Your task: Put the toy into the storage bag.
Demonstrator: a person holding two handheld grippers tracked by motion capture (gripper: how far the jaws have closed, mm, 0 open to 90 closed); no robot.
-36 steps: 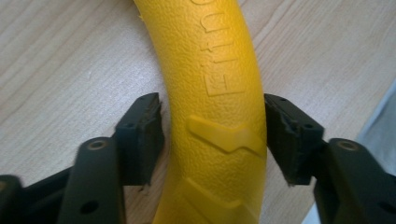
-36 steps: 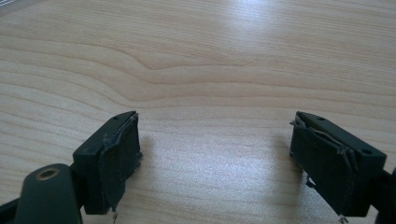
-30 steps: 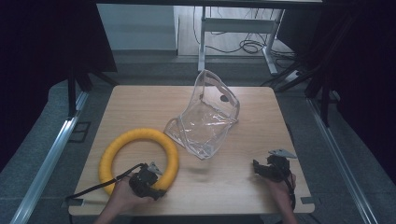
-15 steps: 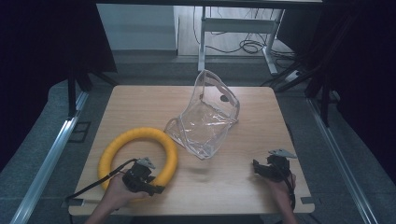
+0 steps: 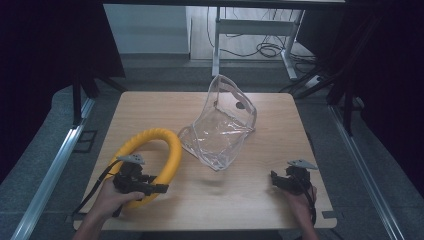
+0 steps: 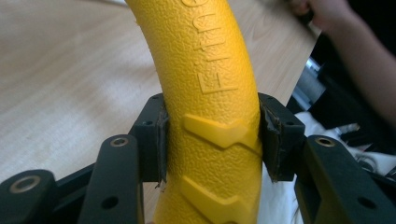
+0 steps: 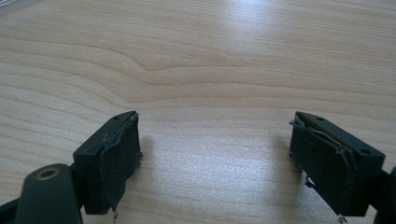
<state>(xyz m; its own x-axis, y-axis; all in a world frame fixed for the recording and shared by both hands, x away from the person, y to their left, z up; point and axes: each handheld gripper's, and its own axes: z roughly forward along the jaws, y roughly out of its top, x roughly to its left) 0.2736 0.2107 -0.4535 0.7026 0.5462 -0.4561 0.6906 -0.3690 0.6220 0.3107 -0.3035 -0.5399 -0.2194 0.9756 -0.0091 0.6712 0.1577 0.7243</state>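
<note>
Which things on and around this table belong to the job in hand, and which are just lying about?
Part of the job:
- yellow ring, gripped on both sides
- left gripper, shut on the ring
- clear plastic bag, beside the ring

Lying about:
- right gripper, jaws open over bare table
- cables on the floor behind

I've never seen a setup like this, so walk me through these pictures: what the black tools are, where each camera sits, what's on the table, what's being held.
A person holds a two-jaw tool in each hand. The high view looks down on the wooden table. The other two cameras ride on the tools, looking along their jaws. On the table lie a yellow ring and a clear plastic bag. The left gripper is clamped on the ring, its pads pressing both sides. The right gripper stands open over bare wood, holding nothing.
</note>
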